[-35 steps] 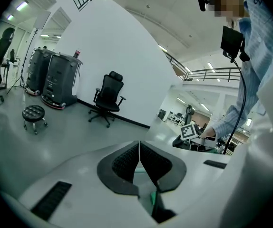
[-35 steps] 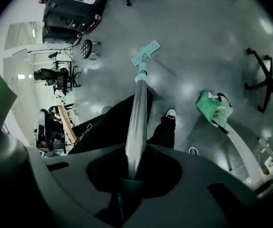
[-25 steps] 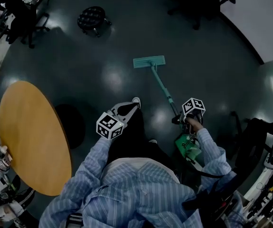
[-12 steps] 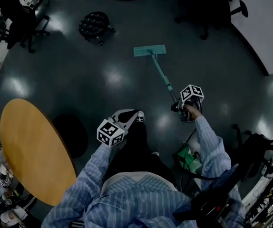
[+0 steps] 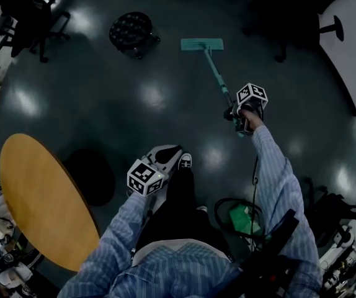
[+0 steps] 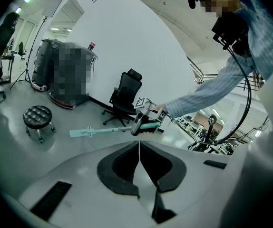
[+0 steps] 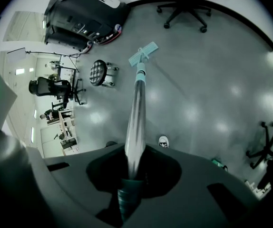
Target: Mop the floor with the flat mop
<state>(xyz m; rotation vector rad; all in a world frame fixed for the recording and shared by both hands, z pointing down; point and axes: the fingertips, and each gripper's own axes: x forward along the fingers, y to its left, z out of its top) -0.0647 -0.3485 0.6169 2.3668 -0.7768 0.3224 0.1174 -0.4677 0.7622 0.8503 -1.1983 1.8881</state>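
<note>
The flat mop has a teal head lying flat on the dark floor, and a thin pole that slopes back toward me. My right gripper is shut on the pole's upper end; in the right gripper view the pole runs from between the jaws out to the mop head. My left gripper hangs by my left leg with its jaws closed together on nothing. From the left gripper view, the mop and the right gripper show ahead.
A black round stool stands left of the mop head. A round wooden table is at my left. Office chairs stand at the back right, more chairs and desks at the back left. A green object and cables lie near my feet.
My right arm has stretched forward and pushed the mop head farther away across the floor. I have stepped forward; the table and stool sit lower in view.
</note>
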